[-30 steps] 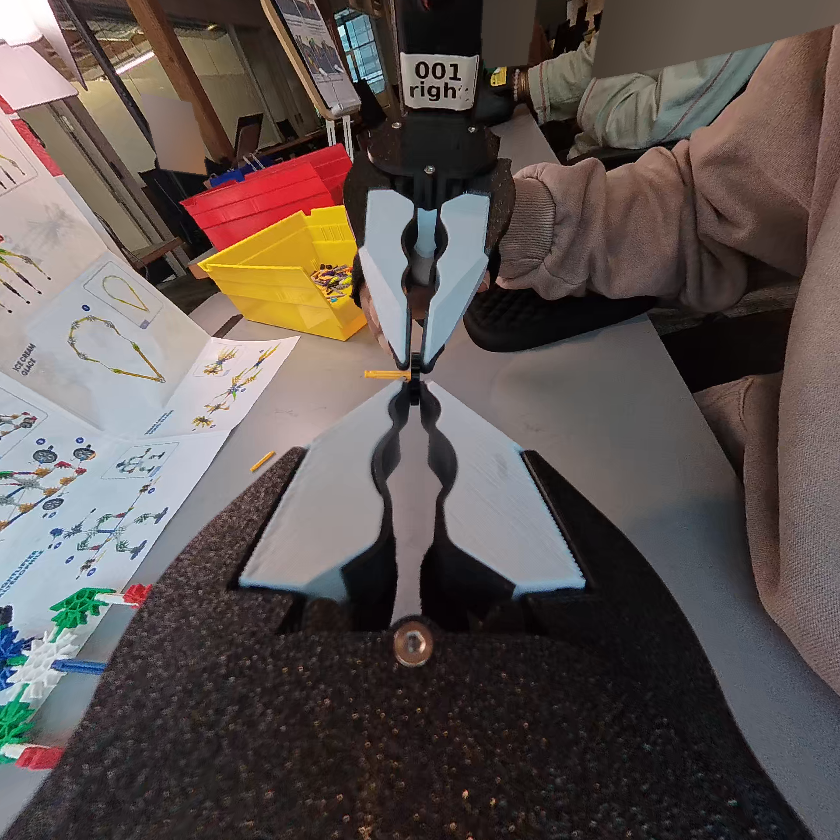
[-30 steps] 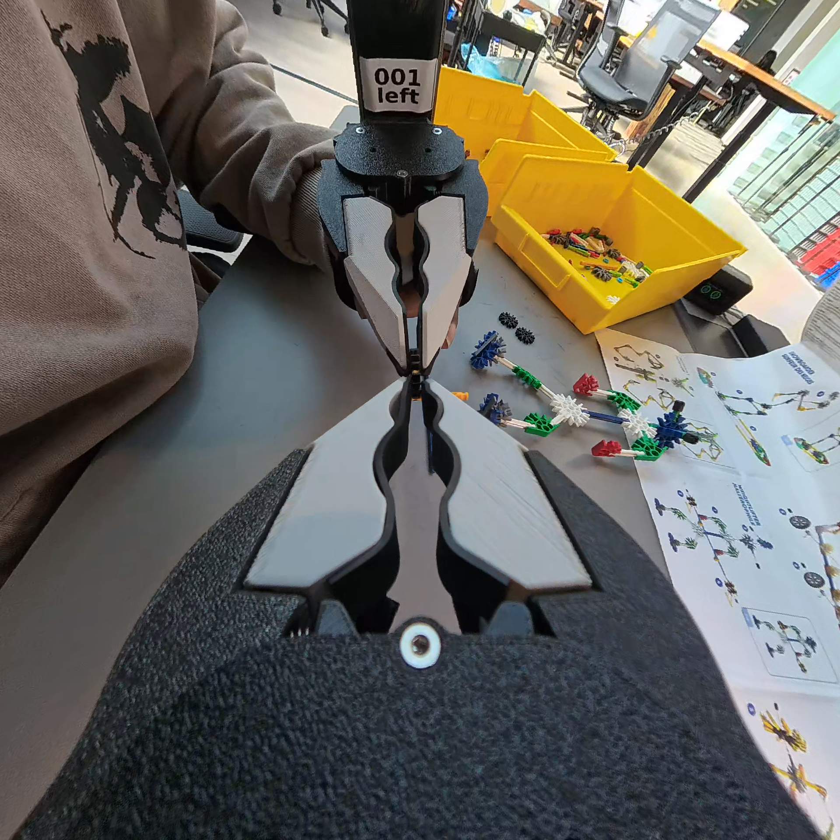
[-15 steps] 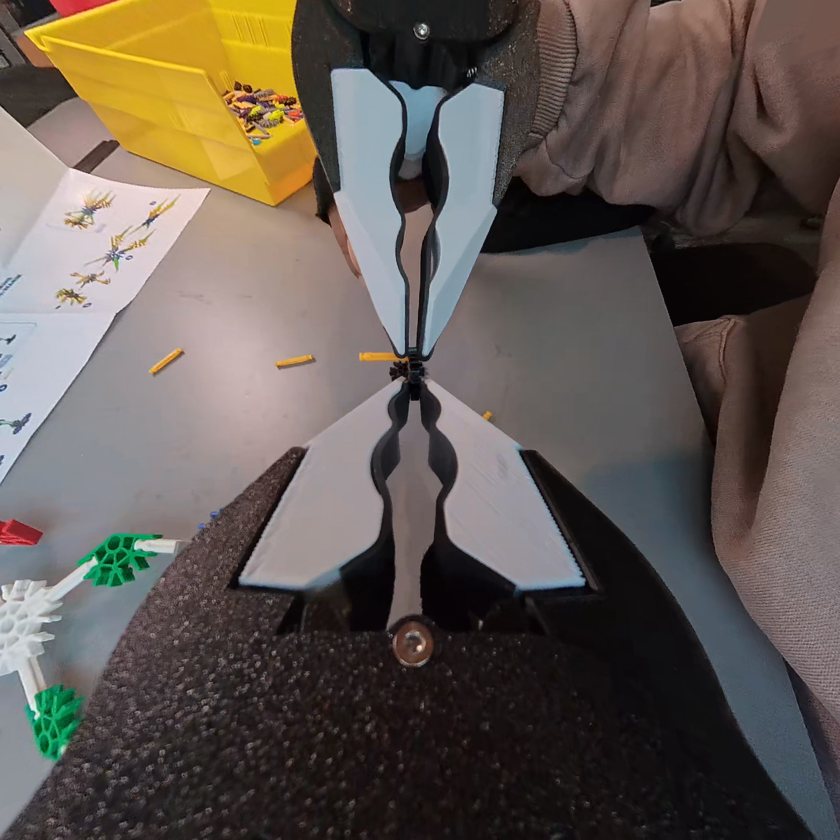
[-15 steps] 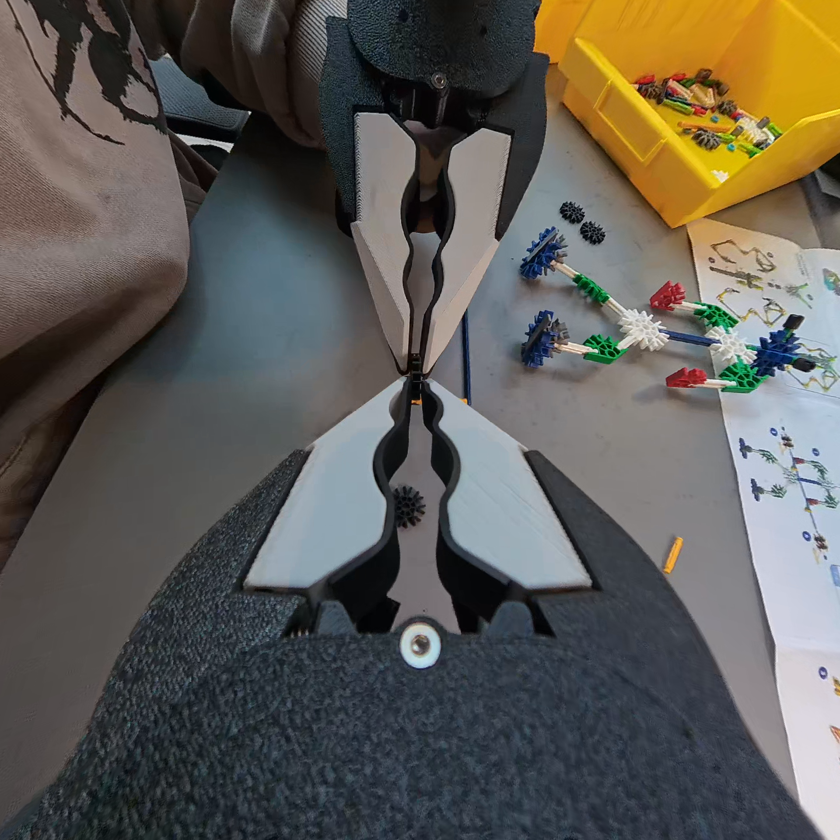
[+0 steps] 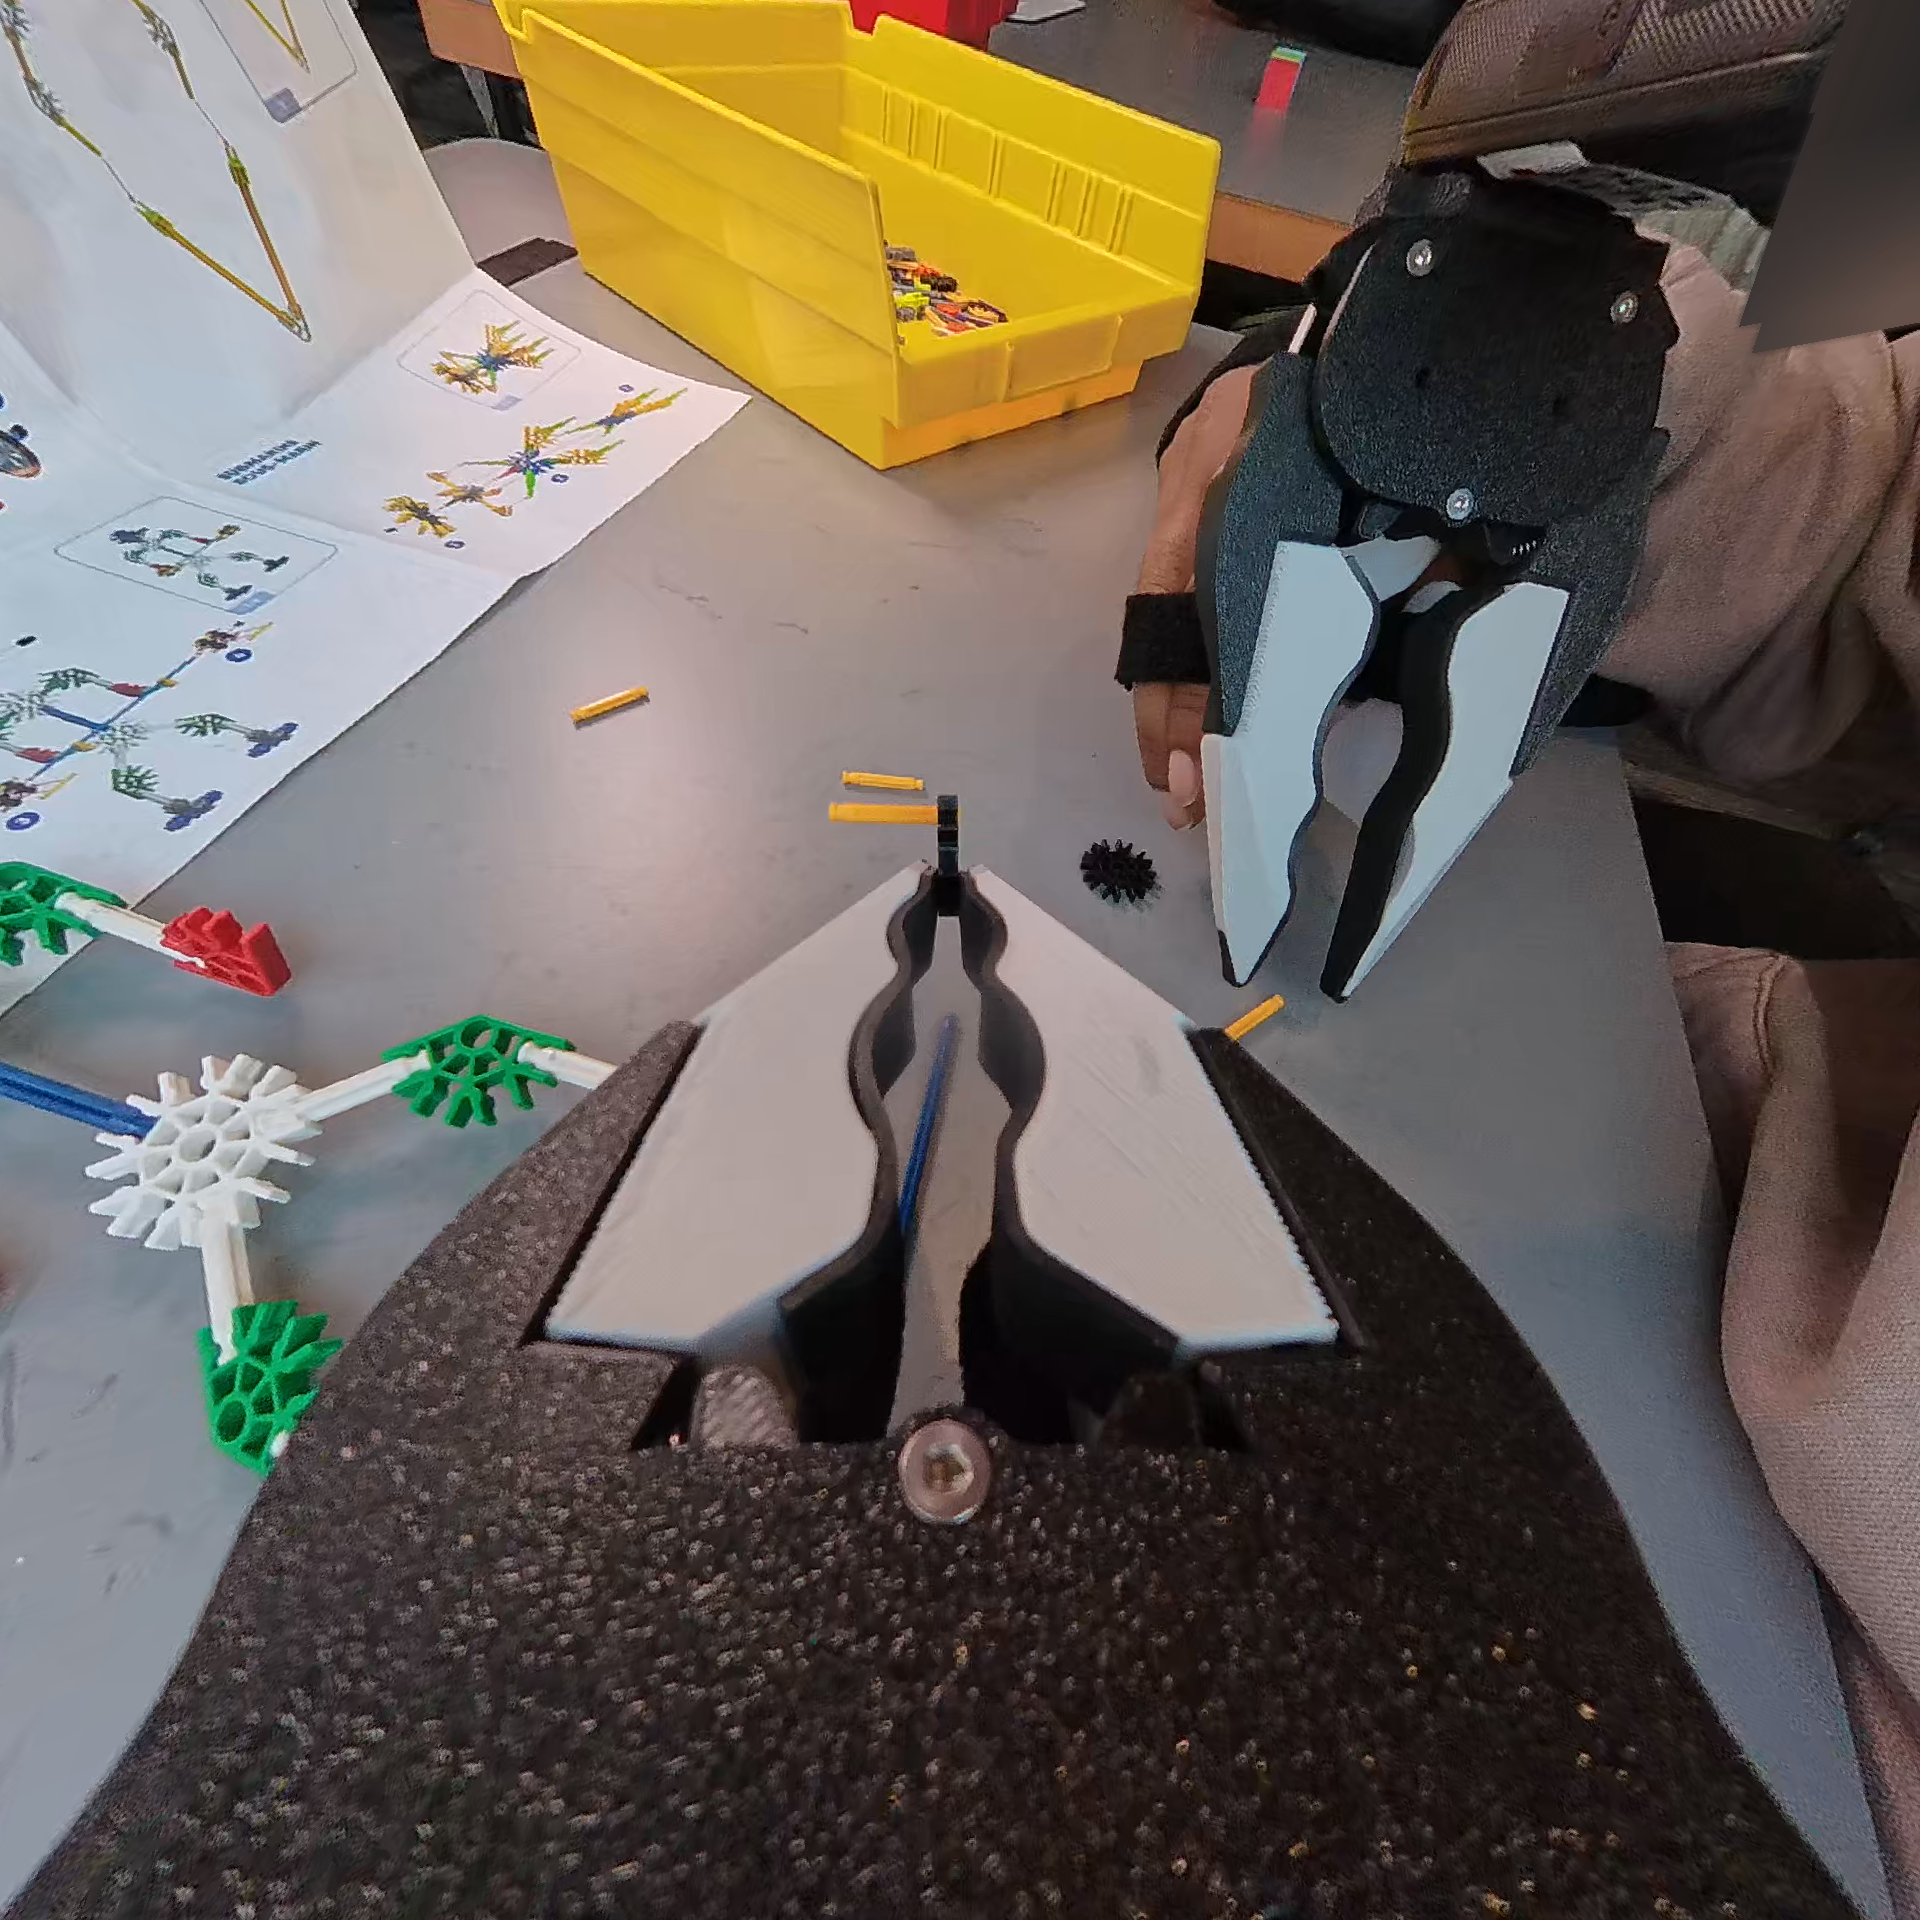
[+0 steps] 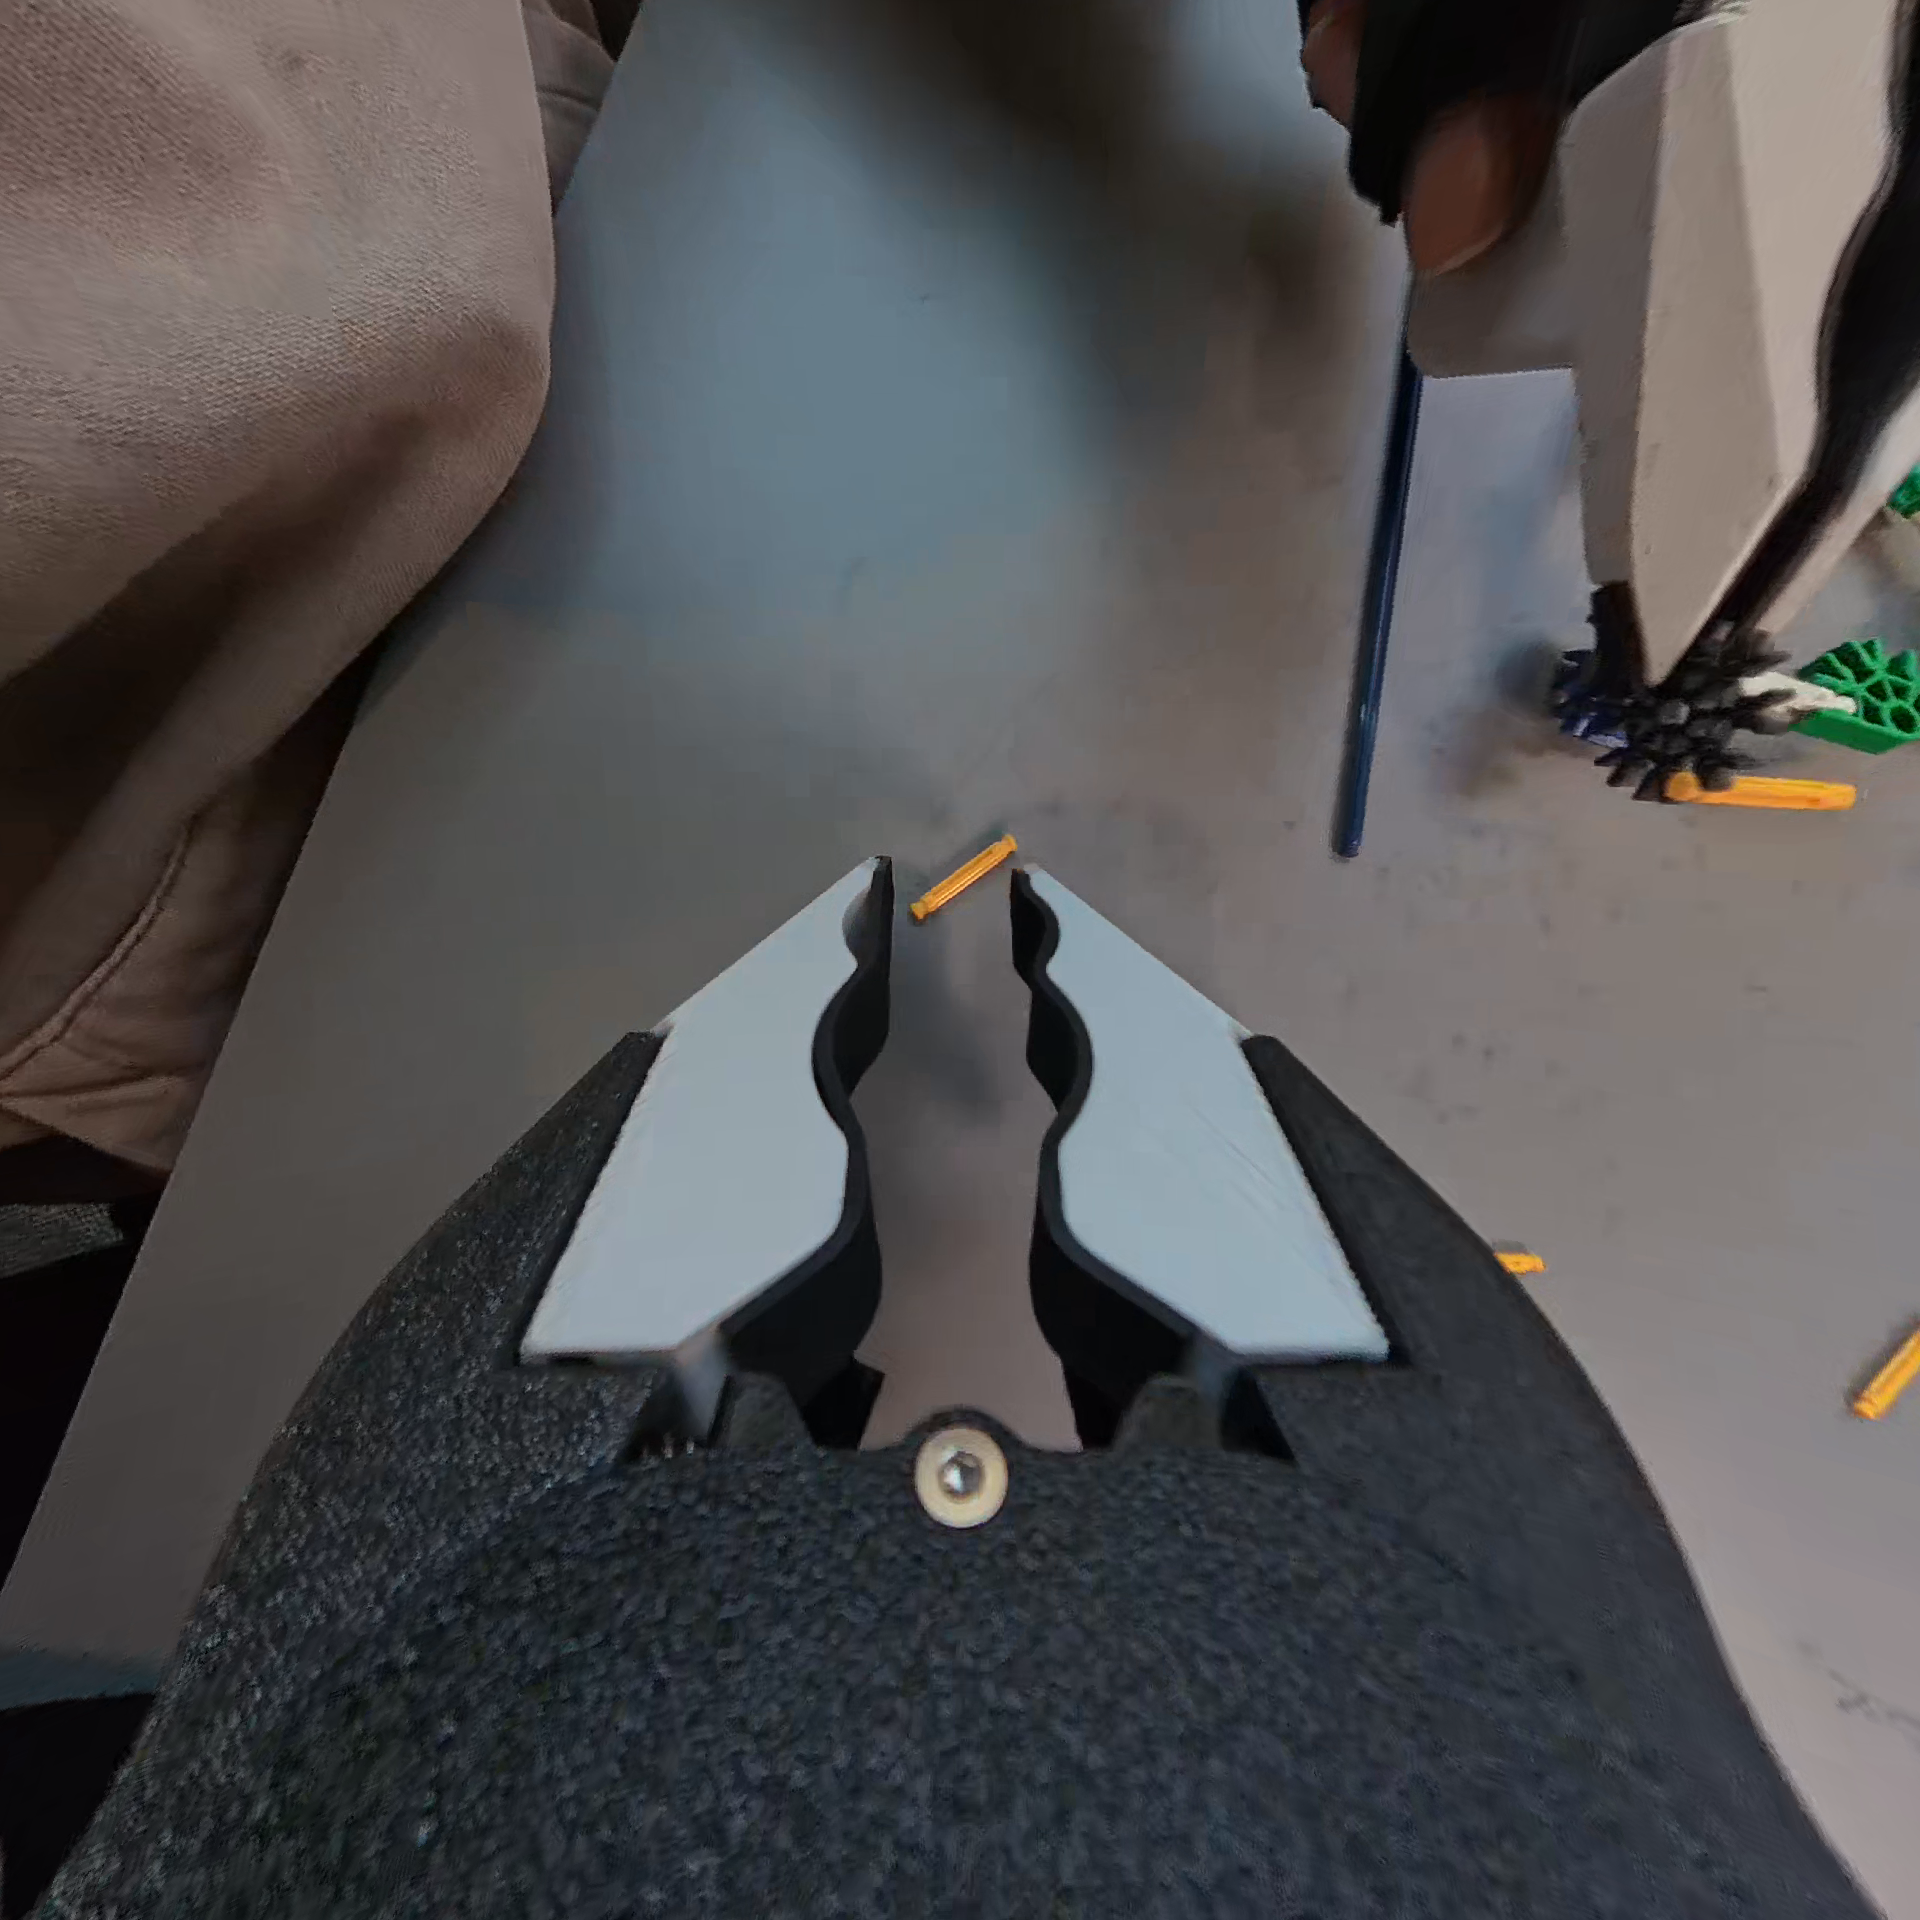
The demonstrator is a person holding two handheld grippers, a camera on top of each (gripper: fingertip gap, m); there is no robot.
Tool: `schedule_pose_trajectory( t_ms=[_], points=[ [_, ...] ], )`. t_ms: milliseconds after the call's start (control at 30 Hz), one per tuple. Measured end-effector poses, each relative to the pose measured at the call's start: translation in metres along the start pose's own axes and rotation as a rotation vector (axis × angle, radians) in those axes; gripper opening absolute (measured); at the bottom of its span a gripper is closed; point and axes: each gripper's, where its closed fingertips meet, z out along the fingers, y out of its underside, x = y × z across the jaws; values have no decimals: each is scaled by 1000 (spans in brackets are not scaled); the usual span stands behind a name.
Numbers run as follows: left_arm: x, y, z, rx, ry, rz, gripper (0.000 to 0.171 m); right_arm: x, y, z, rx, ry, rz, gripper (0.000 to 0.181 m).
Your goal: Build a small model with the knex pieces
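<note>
My left tongs [image 5: 948,878] are pinching a small black connector [image 5: 947,842] at the very tips, and a short yellow rod [image 5: 878,814] sticks out sideways from that connector, off the surface. A second yellow rod [image 5: 881,780] lies just beyond it, and another one [image 5: 609,704] sits farther out toward the instruction sheets [image 5: 343,499]. Under my left tongs, a long blue rod [image 5: 928,1122] shows through the gap between the fingers, lying on the grey surface [image 5: 727,582].

My right tongs [image 6: 951,878] are spread, nothing between them. Just past their tips, a short yellow rod [image 6: 963,877] lies at an angle on the surface. From the left camera I see those right tongs [image 5: 1283,971] pointing down with tips close to the surface, a black gear-like piece [image 5: 1119,871] just beside them.

To my left there's a partly built model: a white snowflake connector [image 5: 197,1148], green connectors [image 5: 473,1065] and a red one [image 5: 223,945]. A yellow bin [image 5: 935,187] with small mixed parts stands at the far side. A person's beige sleeve [image 6: 239,364] fills the near edge.
</note>
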Motion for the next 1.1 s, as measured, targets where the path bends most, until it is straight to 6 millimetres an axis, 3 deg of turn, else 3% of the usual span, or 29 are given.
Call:
schedule_pose_trajectory(
  t_ms=[133, 367, 533, 700, 833, 1100],
  points=[
    [-3, 1, 1, -4, -11, -13, 2, 12, 0, 5, -41, 51, 130, 12],
    [-6, 1, 0, 11, -11, -54, 2, 11, 1, 16, -99, 110, 363, 4],
    [-3, 0, -3, 18, -11, -62, 2, 12, 3, 15, -85, 273, 585, 1],
    [4, 0, -6, 24, -1, -66, 2, 33, 3, 9, 48, 498, 828, 1],
    [7, 0, -6, 24, 1, -60, 2, 43, 3, 6, 98, 588, 904, 3],
    [9, 7, -2, -11, 17, -66, 2, 23, 6, -10, 115, 468, 871, 11]
  ],
)
